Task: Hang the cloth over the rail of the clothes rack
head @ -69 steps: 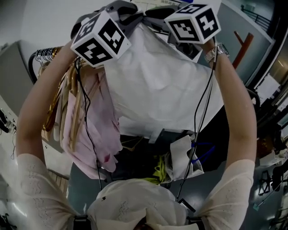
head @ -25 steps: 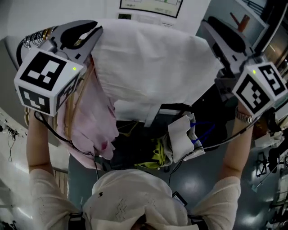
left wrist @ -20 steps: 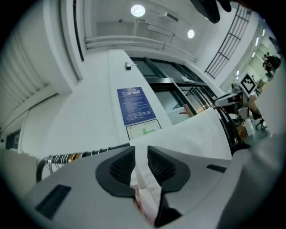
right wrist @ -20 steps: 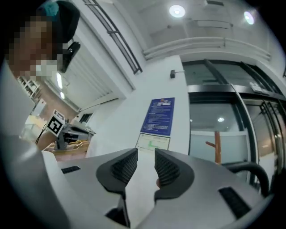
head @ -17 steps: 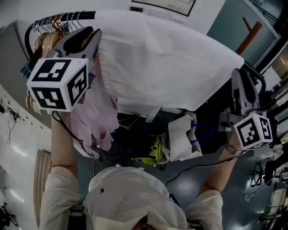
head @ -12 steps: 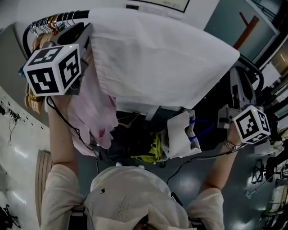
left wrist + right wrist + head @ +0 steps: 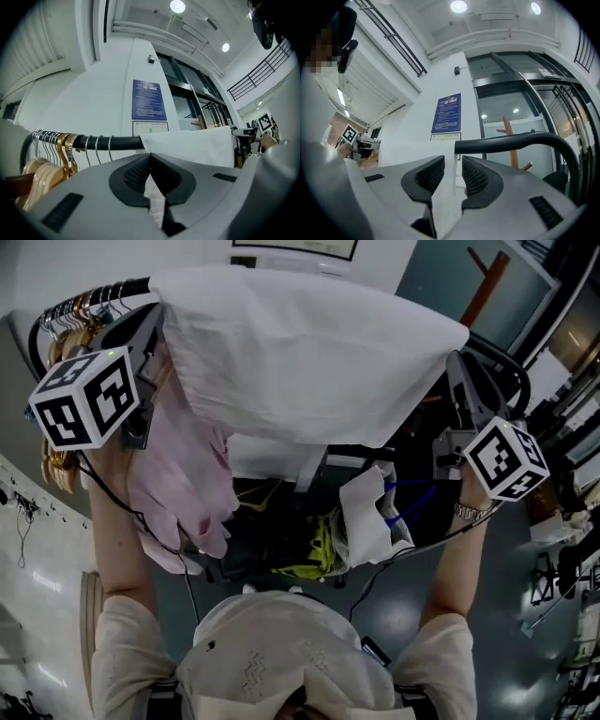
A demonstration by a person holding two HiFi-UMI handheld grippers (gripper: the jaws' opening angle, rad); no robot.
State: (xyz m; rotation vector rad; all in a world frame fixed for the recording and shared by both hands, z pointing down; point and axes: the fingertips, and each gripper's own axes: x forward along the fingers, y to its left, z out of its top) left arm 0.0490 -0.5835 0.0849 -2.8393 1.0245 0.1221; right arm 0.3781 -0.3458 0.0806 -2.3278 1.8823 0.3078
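Note:
A white cloth (image 7: 300,362) lies draped over the black rail (image 7: 112,292) of the clothes rack and hangs down toward me. My left gripper (image 7: 155,315) is at the cloth's left edge. In the left gripper view its jaws (image 7: 150,157) are shut, with a strip of cloth (image 7: 154,201) pinched between the pads and the rail (image 7: 117,142) just behind. My right gripper (image 7: 457,367) is at the cloth's right corner. Its jaws (image 7: 453,164) stand apart, with the cloth's edge (image 7: 443,197) running loose between them below the rail (image 7: 511,140).
A pink garment (image 7: 178,474) and several wooden hangers (image 7: 42,173) hang at the rail's left end, next to my left gripper. Below the rack is a pile of clothes and a white bag (image 7: 366,521). A wooden coat stand (image 7: 483,273) rises behind on the right.
The cloth, once bunched between both grippers, is now spread along the rail. In the last half second the right gripper rose to the cloth's corner and the left one shifted slightly left.

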